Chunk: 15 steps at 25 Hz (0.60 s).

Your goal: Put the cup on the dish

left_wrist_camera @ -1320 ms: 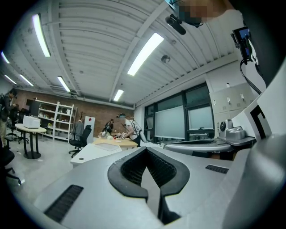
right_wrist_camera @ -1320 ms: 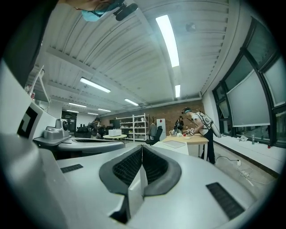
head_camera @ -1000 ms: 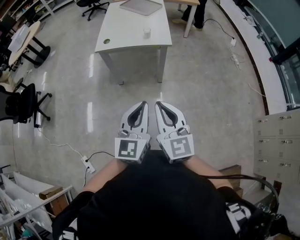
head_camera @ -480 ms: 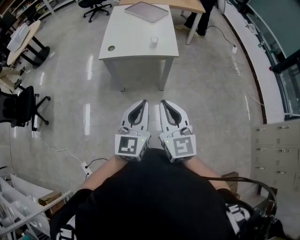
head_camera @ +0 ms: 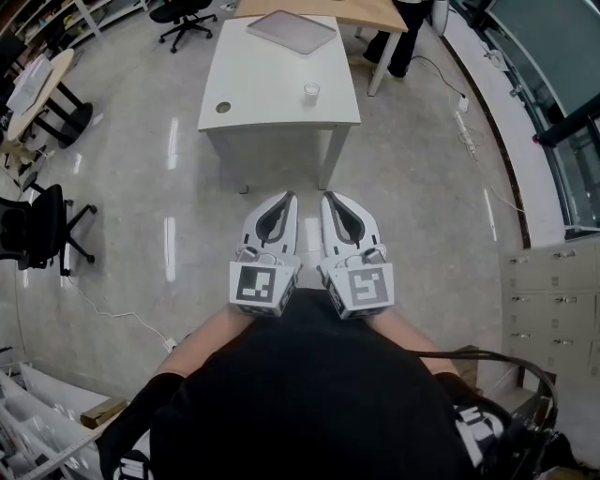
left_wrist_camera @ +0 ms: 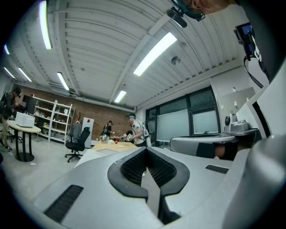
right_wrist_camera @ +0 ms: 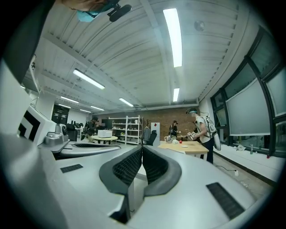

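A small clear cup (head_camera: 311, 93) stands on the white table (head_camera: 272, 75) ahead of me, toward its right front. Apart from it, near the table's left front corner, lies a small round dark dish (head_camera: 223, 108). My left gripper (head_camera: 290, 197) and right gripper (head_camera: 327, 197) are held side by side over the floor, short of the table and pointing level at it. The left gripper (left_wrist_camera: 146, 150) and the right gripper (right_wrist_camera: 141, 147) each have their jaws closed tip to tip, with nothing between them. Neither the cup nor the dish shows in the two gripper views.
A flat grey tray (head_camera: 291, 31) lies at the table's far end, with a wooden table (head_camera: 328, 7) behind it. Someone's legs (head_camera: 401, 28) stand there. Office chairs (head_camera: 37, 211) are at the left, drawer cabinets (head_camera: 553, 281) at the right, and cables (head_camera: 122, 314) on the floor.
The white table with cup and dish has drawn closer and sits lower in the head view. Both grippers stay shut and side by side, carried forward together.
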Each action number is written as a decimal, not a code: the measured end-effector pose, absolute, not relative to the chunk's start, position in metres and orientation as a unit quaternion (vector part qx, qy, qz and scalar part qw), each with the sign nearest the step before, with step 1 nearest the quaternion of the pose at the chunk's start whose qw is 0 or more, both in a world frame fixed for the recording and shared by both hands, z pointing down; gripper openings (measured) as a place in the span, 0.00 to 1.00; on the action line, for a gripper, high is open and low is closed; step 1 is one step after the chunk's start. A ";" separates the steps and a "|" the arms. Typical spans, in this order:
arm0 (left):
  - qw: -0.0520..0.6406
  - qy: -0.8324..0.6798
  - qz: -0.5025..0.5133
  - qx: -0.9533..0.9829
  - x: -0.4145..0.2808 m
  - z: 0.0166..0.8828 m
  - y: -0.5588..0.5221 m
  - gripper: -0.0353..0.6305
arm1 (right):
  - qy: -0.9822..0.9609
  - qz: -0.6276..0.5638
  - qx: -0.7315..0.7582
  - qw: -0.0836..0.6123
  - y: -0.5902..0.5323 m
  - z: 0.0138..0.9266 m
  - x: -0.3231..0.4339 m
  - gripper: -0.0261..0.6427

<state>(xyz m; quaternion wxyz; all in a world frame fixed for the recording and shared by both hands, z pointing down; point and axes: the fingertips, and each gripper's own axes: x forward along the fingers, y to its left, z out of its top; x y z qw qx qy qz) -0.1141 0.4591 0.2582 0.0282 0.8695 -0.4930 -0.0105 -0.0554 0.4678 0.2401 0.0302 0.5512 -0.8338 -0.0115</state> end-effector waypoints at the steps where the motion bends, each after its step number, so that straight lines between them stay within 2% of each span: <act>1: 0.029 -0.492 -0.011 0.870 -0.116 0.258 0.457 0.06 | -0.829 -0.009 0.559 0.028 0.465 0.238 -0.056 0.06; 15: 0.032 -0.464 -0.005 0.885 -0.098 0.270 0.430 0.06 | -0.810 0.017 0.584 0.042 0.438 0.256 -0.040 0.06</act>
